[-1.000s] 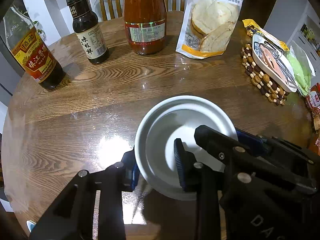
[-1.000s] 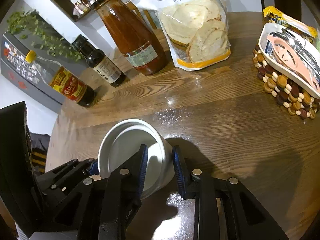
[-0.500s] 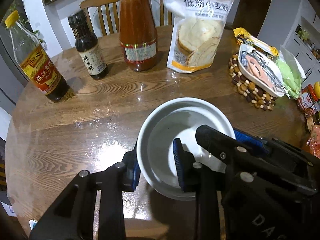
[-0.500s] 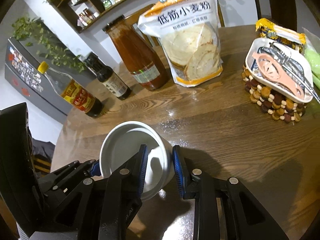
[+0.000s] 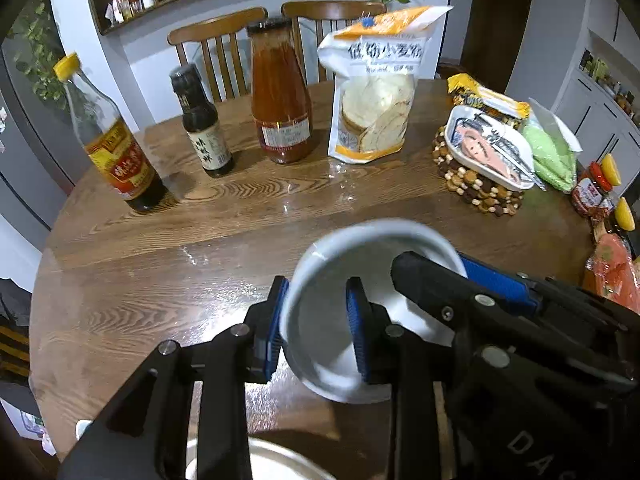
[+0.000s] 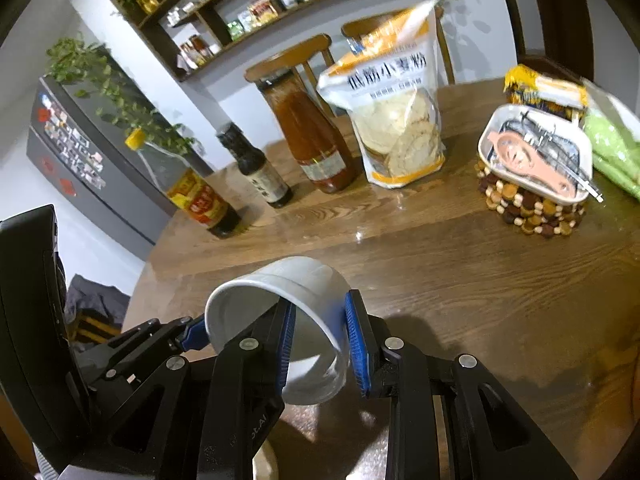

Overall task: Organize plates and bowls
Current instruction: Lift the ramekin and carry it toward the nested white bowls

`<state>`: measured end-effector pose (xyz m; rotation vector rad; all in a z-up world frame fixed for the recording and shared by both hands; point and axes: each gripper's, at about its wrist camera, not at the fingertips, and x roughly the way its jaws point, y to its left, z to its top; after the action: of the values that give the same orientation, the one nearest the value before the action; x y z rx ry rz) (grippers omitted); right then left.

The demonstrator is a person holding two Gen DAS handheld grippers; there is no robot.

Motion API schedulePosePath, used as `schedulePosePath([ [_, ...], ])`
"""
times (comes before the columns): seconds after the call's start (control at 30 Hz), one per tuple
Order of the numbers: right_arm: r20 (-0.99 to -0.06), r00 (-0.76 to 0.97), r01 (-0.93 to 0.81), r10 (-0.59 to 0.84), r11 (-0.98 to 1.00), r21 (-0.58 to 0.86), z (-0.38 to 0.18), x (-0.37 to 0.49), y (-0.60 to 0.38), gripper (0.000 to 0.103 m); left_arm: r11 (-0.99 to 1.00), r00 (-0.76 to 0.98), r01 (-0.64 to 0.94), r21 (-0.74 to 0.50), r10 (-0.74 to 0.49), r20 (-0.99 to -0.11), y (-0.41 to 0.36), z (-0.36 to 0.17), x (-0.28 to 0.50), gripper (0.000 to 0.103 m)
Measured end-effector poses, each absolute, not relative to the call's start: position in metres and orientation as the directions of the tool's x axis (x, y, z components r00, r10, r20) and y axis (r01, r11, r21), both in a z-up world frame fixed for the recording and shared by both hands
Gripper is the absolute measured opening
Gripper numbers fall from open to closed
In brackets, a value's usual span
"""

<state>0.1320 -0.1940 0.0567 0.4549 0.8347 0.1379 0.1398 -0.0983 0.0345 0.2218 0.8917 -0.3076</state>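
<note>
So the bowl (image 5: 320, 320) is now lifted off the bench (image 5: 160, 280), pinched at opposite rims by left hand-held gripper (image 5: 316, 320) and right hand-held gripper (image 6: 320, 340), probably heading for stacking.

Glossy white ceramic bowl (image 5: 332, 344); shiny grained wooden table (image 5: 160, 280); glass bottles at ten o'clock; matt black plastic fingers (image 5: 362, 340).

Right gripper (image 6: 320, 344) jaws clamp white bowl (image 6: 280, 312) rim.
</note>
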Motion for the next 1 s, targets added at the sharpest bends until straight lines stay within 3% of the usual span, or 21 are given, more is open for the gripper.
schedulePosePath([
  [0.6,-0.617,0.737,0.009,0.275,0.909,0.416,0.099,0.076,-0.177,0.027,0.933,0.653,0.359,0.039,-0.221,-0.724,-0.084,0.076,0.076,0.029],
  [0.7,-0.614,0.736,-0.003,0.284,0.909,0.417,0.1,0.073,-0.174,0.022,0.933,0.671,0.357,0.047,-0.221,-0.708,-0.082,0.08,0.068,0.029],
  [0.73,-0.608,0.73,-0.027,0.312,0.902,0.431,0.099,0.072,-0.173,0.008,0.932,0.671,0.359,0.045,-0.224,-0.706,-0.081,0.081,0.067,0.029],
  [0.77,-0.606,0.728,-0.03,0.321,0.898,0.44,0.097,0.072,-0.172,0.004,0.932,0.669,0.361,0.041,-0.228,-0.707,-0.081,0.08,0.066,0.029],
  [0.93,-0.676,0.66,0.019,0.328,0.892,0.451,0.059,0.095,-0.182,0.004,0.924,0.638,0.382,0.007,-0.258,-0.726,-0.081,0.062,0.073,0.02],
  [1.0,-0.696,0.638,0.038,0.331,0.888,0.458,0.041,0.1,-0.187,0.004,0.921,0.576,0.39,-0.021,-0.262,-0.774,-0.087,0.041,0.087,0.014],
])
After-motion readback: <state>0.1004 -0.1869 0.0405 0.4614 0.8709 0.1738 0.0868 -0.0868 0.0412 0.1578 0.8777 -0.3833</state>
